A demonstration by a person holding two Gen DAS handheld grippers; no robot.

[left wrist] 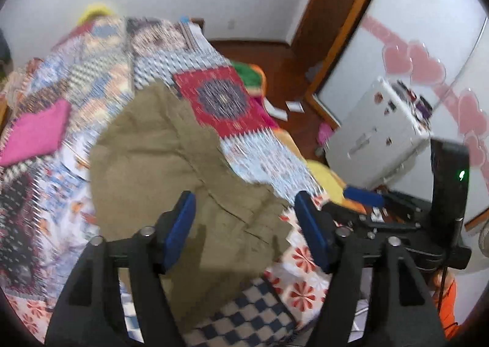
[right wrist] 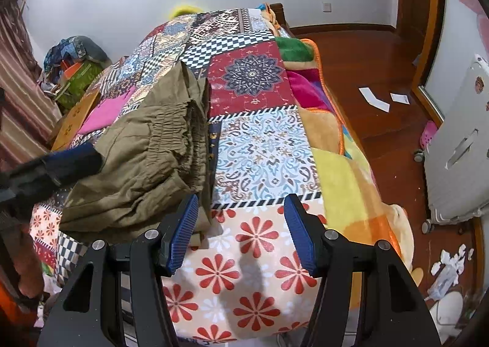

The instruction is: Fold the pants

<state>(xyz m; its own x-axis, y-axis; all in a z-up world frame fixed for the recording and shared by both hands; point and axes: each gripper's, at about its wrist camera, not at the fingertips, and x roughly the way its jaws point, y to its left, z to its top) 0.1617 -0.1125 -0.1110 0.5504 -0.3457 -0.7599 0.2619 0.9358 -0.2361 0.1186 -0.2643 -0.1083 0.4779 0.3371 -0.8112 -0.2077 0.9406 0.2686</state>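
Covering the bed, a patchwork quilt (right wrist: 266,145) under olive pants (right wrist: 146,157); both hand-held grippers (left wrist: 246,221) (right wrist: 241,224) spread.

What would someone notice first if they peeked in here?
The bright patchwork quilt covering the bed grabs the eye first. Crumpled olive pants lie on its left side, a pink cloth beyond them. Both blue-padded hand-held grippers, left and right, are open, holding nothing.

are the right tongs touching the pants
Cannot tell: in the right wrist view the right tongs are open, their left finger overlapping the olive pants' edge without showing contact.
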